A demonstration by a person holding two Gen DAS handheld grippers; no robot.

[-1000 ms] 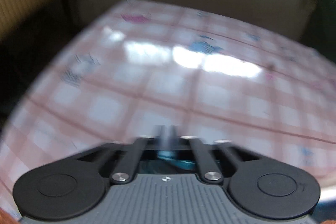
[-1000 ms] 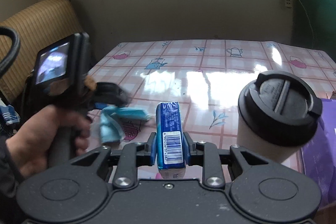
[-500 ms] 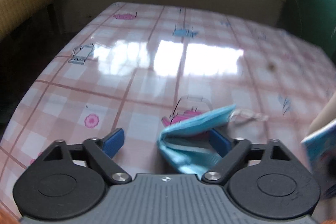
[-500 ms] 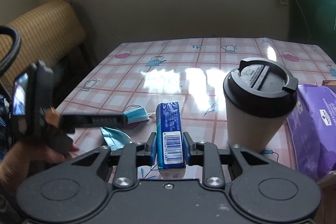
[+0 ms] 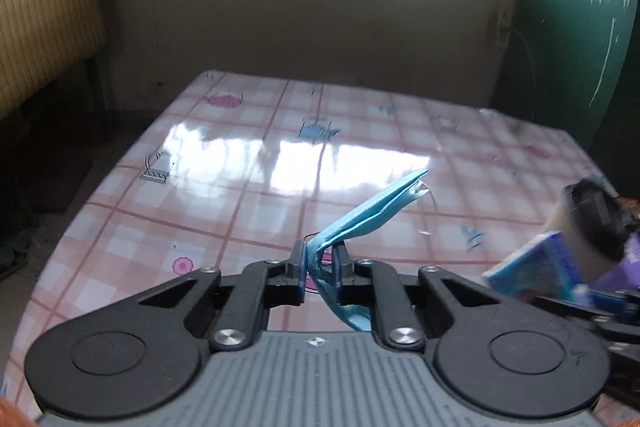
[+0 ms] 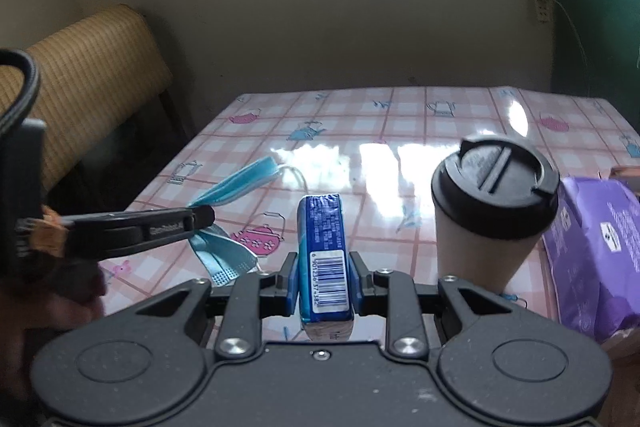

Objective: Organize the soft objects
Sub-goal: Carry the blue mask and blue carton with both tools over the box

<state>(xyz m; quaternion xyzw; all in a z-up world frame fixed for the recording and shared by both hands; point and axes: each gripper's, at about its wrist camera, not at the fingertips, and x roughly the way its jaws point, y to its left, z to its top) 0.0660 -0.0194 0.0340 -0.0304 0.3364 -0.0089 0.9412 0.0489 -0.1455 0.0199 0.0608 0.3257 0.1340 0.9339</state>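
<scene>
In the left wrist view the left gripper point(image 5: 320, 269), whose jaws have just been closing, is clamped on a folded blue face mask point(image 5: 368, 213): one end sticks up and forward to the right past the fingertips, the other hangs back under the jaws, above the pink checked tablecloth point(image 5: 240, 163), while a blue packet point(image 5: 536, 269) shows blurred at the right edge. In the right wrist view the right gripper point(image 6: 325, 277) is closed on that upright blue packet with its barcode facing the camera, just left of a paper cup with a black lid point(image 6: 490, 211) and a purple pack point(image 6: 600, 239); well to the left, the other gripper pinches the mask's middle clear of the cloth.
</scene>
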